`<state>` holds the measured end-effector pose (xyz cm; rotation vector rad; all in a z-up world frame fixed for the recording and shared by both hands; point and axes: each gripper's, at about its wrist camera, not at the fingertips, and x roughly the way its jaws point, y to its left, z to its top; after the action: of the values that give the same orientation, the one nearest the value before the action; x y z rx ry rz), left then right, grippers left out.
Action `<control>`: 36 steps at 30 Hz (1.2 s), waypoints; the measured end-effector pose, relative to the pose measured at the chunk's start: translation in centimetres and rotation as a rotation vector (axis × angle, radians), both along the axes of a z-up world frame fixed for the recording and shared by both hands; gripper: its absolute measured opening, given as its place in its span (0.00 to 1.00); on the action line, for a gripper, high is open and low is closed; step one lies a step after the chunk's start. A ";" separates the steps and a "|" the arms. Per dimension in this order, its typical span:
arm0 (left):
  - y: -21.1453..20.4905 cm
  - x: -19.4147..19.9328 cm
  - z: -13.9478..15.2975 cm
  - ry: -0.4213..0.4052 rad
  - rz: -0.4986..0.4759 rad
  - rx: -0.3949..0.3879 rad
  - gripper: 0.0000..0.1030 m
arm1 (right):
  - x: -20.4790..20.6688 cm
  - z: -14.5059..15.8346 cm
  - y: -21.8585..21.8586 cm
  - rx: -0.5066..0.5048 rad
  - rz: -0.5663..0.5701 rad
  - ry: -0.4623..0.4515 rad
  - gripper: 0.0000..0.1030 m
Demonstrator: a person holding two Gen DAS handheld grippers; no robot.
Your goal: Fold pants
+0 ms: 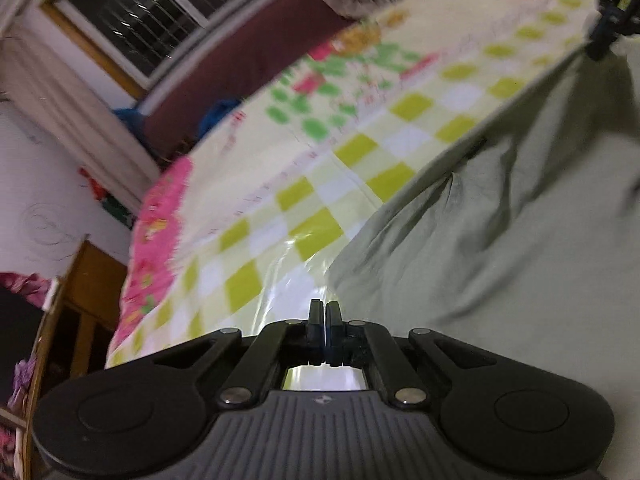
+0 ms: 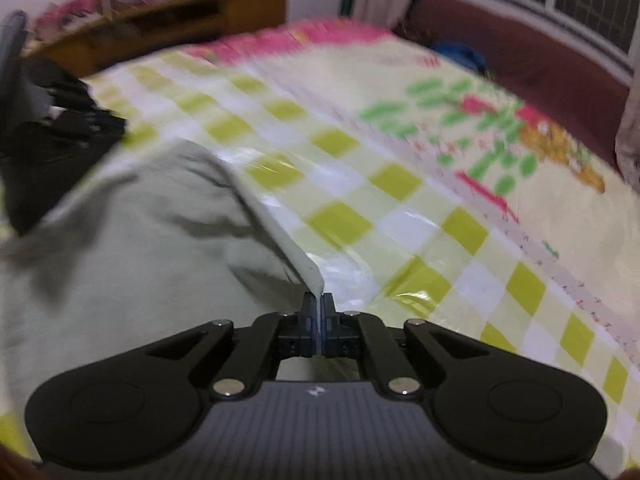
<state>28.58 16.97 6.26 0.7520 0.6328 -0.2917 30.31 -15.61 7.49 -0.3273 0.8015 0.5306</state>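
The left gripper [image 1: 324,310] has its jaws drawn together; whether cloth sits between them is unclear. The pale grey-green fabric pants [image 1: 500,240] spread just right of it over the glossy yellow-green checked sheet [image 1: 280,200]. The right gripper [image 2: 319,304] pinches the pants' edge, cloth stretching leftward.

Place: you work in a home bedroom.
Bed: a checked yellow-green cover [image 2: 400,184] with a pink border lies before you.
Window: you see a barred window [image 1: 160,12] with a pale curtain [image 1: 60,100].
Furniture: a wooden shelf [image 2: 168,20] holds clutter.
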 end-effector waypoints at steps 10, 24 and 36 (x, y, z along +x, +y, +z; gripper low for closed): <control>-1.6 -17.5 -3.1 0.019 -0.017 -0.122 0.24 | -22.1 -4.9 3.4 -0.067 0.060 0.154 0.05; -3.7 -17.9 -7.4 0.096 -0.038 -0.296 0.26 | -2.0 -4.5 8.3 0.271 -0.182 0.137 0.63; -3.5 -15.4 -8.2 0.042 -0.031 -0.373 0.27 | 6.1 -8.3 13.0 0.366 -0.280 0.201 0.03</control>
<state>13.23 13.47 -1.91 0.3986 0.5849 -0.4407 36.41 -2.65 -0.80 0.1777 0.9078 0.4391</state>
